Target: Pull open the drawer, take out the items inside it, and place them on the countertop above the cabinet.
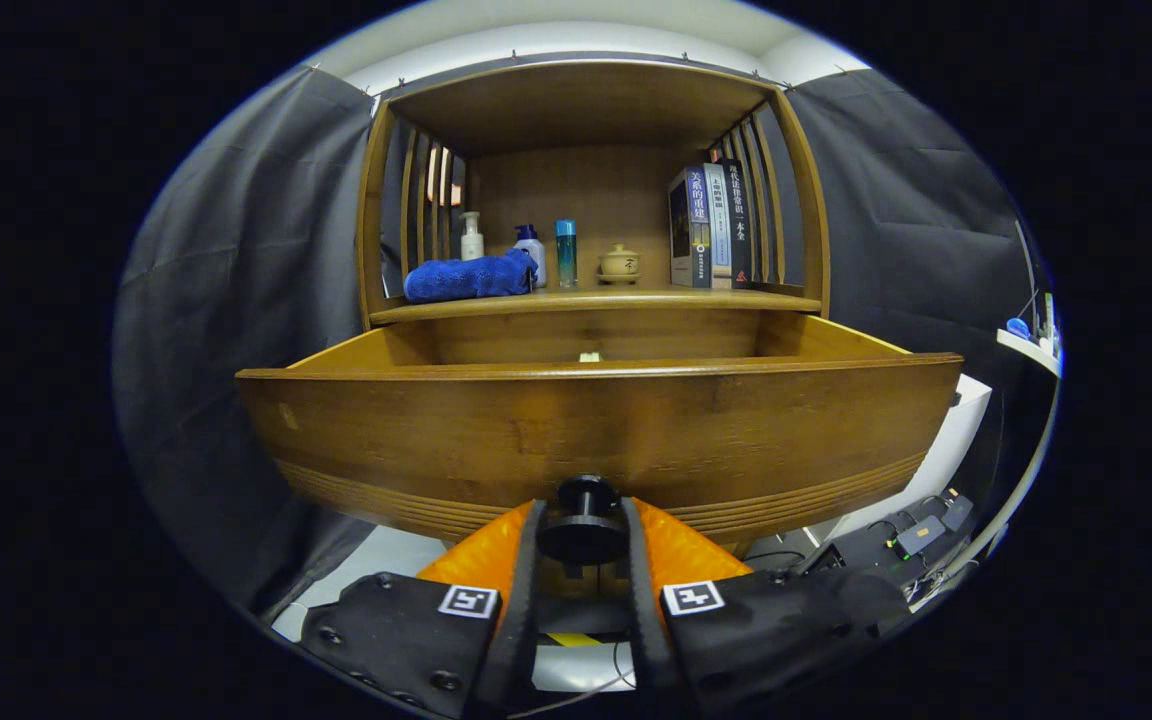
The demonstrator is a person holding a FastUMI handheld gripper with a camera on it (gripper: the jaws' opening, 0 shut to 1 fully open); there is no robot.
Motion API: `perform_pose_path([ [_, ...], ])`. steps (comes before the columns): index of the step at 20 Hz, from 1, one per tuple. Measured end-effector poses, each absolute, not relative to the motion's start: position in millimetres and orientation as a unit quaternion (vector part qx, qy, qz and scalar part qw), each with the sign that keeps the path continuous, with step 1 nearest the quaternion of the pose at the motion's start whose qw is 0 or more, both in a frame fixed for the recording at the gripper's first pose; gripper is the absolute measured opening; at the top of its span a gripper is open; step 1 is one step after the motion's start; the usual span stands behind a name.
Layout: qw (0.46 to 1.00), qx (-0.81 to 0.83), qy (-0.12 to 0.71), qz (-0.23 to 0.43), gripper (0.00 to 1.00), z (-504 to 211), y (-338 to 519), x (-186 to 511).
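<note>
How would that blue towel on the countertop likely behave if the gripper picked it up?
The blue towel lies in a soft rumpled roll, so it would probably sag and unroll. It looks light and unlikely to slip. The gripper is shut on the drawer knob, well below it.

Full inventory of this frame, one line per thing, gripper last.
drawer: 1, brown wood, pulled open below the countertop
knob: 1, black, on the drawer front, between the fingers
small item: 1, pale, inside the drawer at the back; too small to identify
countertop: 1, brown wood, above the drawer
towel: 1, blue, countertop left
bottles: 3, white pump, white with blue cap, teal; behind and beside the towel
lidded pot: 1, tan, countertop middle
books: about 3, upright, countertop right
gripper: 1, both fingers closed on the knob
</note>
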State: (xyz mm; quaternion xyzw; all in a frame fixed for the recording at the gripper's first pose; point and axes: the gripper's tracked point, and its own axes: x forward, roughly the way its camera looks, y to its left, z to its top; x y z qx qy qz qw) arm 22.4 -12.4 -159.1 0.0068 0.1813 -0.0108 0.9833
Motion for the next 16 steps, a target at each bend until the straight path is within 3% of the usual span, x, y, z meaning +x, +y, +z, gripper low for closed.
perform_pose_path([
  [7, 0.985, -0.038, 0.165, 0.025, 0.79, -151, 10, 14],
  [11, 0.992, -0.044, 0.113, 0.039, 0.98, -98, 10, 9],
  [16, 0.997, -0.044, 0.062, 0.013, 0.98, 15, -19, 57],
])
